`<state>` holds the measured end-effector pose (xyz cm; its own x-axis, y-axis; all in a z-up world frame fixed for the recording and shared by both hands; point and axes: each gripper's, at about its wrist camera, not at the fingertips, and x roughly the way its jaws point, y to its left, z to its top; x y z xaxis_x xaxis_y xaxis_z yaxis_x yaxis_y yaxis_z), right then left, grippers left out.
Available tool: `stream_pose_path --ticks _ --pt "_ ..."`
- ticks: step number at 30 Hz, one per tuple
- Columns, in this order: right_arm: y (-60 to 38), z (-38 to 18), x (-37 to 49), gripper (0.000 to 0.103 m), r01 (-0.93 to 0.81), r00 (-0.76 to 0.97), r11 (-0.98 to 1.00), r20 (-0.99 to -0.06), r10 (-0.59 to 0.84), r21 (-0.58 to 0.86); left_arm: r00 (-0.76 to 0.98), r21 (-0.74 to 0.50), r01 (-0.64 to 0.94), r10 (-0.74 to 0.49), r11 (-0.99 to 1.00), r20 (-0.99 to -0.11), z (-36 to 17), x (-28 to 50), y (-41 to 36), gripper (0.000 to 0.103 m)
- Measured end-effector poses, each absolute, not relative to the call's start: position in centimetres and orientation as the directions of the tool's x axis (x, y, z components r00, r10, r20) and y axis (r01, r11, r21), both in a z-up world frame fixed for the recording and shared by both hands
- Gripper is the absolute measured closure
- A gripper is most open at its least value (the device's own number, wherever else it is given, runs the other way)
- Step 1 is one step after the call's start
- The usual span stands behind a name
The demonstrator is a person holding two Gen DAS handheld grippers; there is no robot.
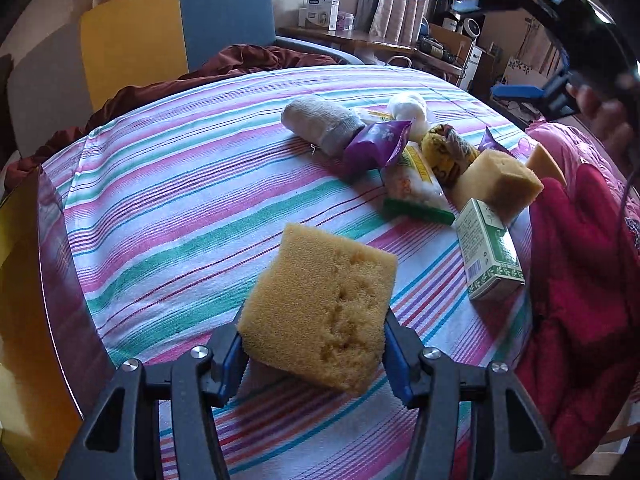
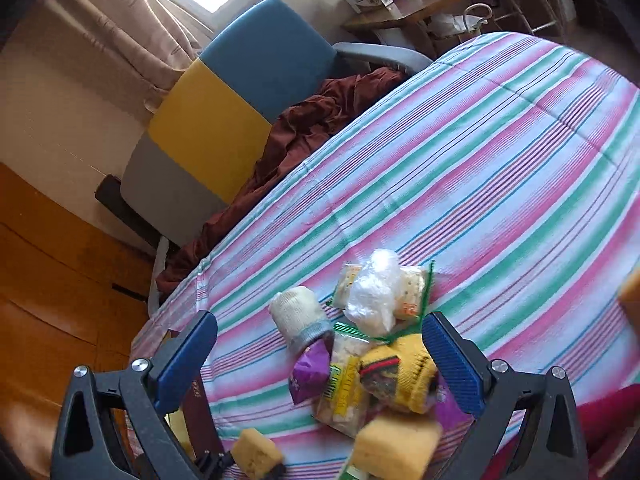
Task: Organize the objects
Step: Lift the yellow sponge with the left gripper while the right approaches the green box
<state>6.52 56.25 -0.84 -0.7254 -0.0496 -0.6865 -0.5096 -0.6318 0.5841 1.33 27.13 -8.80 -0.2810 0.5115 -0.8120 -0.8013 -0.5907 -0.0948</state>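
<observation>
sponge (image 1: 320,308): coarse porous foam, matt, pitted. striped sheet (image 1: 192,208) on the surface: woven cloth, matt. purple packet (image 1: 376,144): glossy crinkled foil. box (image 1: 490,256): printed card, slight sheen. rolled sock (image 1: 316,122): ribbed knit. gripper (image 2: 320,364) pads: blue ribbed rubber or plastic, frame matt black plastic, shiny metal bolts. clear bag (image 2: 374,294): glossy thin plastic.
</observation>
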Motion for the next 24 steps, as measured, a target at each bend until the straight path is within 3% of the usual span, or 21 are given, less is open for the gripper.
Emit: stream_pose_path --ticks 12,18,24 --pt "51.5 -4.4 8.0 0.001 -0.545 -0.451 -0.741 -0.882 -0.135 0.392 -0.269 -0.135 -0.793 0.54 -0.594 -0.797 -9.0 0.8 26.8 0.045" --pt "50.1 -6.5 7.5 0.001 -0.579 -0.384 -0.749 -0.918 -0.099 0.323 -0.267 -0.136 -0.795 0.543 -0.591 -0.796 -9.0 0.9 26.5 0.044" --pt "48.5 -5.2 7.8 0.001 -0.555 -0.387 -0.773 -0.918 -0.087 0.307 -0.263 -0.142 -0.795 0.546 -0.59 -0.795 -9.0 0.8 26.5 0.044"
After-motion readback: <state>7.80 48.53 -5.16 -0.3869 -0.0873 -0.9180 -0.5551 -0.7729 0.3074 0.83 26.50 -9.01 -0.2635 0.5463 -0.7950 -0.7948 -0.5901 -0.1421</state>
